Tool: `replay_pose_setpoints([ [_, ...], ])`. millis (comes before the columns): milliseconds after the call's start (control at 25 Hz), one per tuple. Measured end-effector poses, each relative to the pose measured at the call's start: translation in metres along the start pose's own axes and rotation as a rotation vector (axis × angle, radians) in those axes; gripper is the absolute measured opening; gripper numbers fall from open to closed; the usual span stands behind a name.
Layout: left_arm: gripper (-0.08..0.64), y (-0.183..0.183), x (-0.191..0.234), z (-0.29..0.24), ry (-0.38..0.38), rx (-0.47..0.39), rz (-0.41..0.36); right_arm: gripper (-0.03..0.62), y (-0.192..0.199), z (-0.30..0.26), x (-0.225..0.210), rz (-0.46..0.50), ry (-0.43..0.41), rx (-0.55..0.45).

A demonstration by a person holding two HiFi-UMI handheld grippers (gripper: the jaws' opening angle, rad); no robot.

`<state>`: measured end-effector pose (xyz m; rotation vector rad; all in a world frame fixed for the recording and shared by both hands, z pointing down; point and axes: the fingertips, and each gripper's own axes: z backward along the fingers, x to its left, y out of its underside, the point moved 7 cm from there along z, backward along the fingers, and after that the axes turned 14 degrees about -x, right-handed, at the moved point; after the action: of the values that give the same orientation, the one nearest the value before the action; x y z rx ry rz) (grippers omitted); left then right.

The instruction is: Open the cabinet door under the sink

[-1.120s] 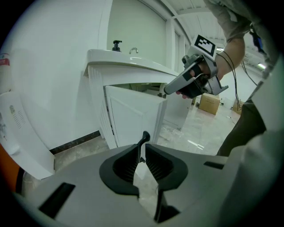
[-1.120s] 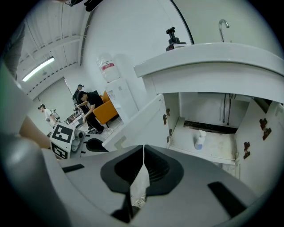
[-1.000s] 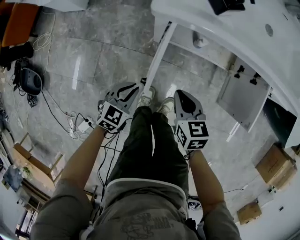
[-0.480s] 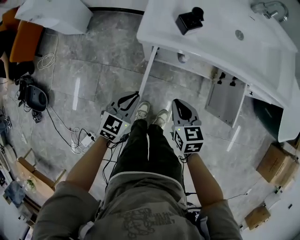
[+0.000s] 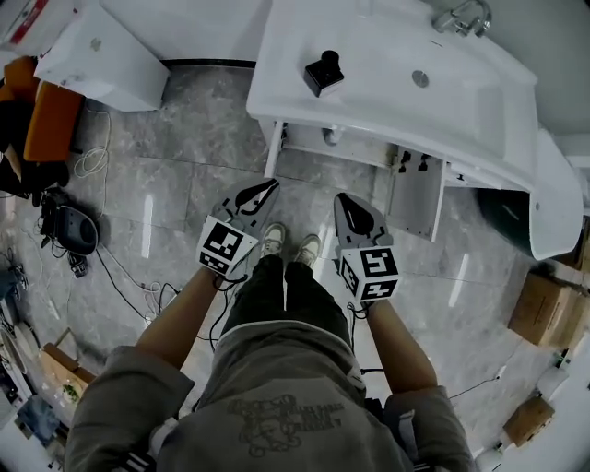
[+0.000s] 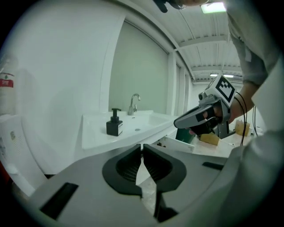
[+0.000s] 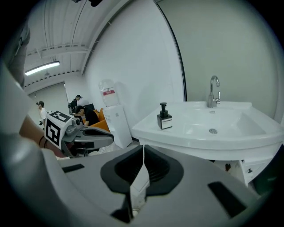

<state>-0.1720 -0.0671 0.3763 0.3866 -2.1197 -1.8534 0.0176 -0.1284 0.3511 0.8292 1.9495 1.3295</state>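
The white sink (image 5: 396, 83) stands ahead of me, with a black soap dispenser (image 5: 324, 72) and a chrome faucet (image 5: 458, 17) on it. Below it the right cabinet door (image 5: 415, 198) is swung out wide, and the left door (image 5: 273, 152) shows edge-on, also swung out. Both grippers hang in the air over the person's shoes, short of the cabinet and touching nothing. My left gripper (image 5: 267, 189) (image 6: 142, 148) has its jaws closing, almost together, with nothing between them. My right gripper (image 5: 343, 201) (image 7: 143, 148) is shut and empty.
A white unit (image 5: 106, 51) stands at the far left by an orange seat (image 5: 51, 120). Cables (image 5: 120, 267) trail over the grey floor on the left. A dark bin (image 5: 505, 214) and cardboard boxes (image 5: 539, 309) sit to the right of the sink.
The view has pulled up and back, and the whole sink top now shows. Both grippers have risen with it, staying side by side over the shoes.
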Motion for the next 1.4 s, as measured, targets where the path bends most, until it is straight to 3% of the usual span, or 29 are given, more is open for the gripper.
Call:
replay_pose_setpoints([
  [400, 0.030, -0.103, -0.015, -0.025, 0.026, -0.143, -0.015, 0.031, -0.089, 0.045, -0.012, 0.060, 0.048, -0.170],
  [680, 0.029, -0.162, -0.030, -0.034, 0.093, -0.195, -0.138, 0.031, -0.151, 0.073, -0.006, 0.107, 0.057, -0.321],
  [1160, 0.031, -0.240, -0.043, -0.020, 0.076, -0.289, -0.139, 0.031, -0.231, 0.122, 0.004, 0.168, 0.084, -0.483],
  [1400, 0.031, -0.258, -0.048, -0.019, 0.074, -0.305, -0.192, 0.031, -0.254, 0.131, 0.013, 0.226, 0.063, -0.529],
])
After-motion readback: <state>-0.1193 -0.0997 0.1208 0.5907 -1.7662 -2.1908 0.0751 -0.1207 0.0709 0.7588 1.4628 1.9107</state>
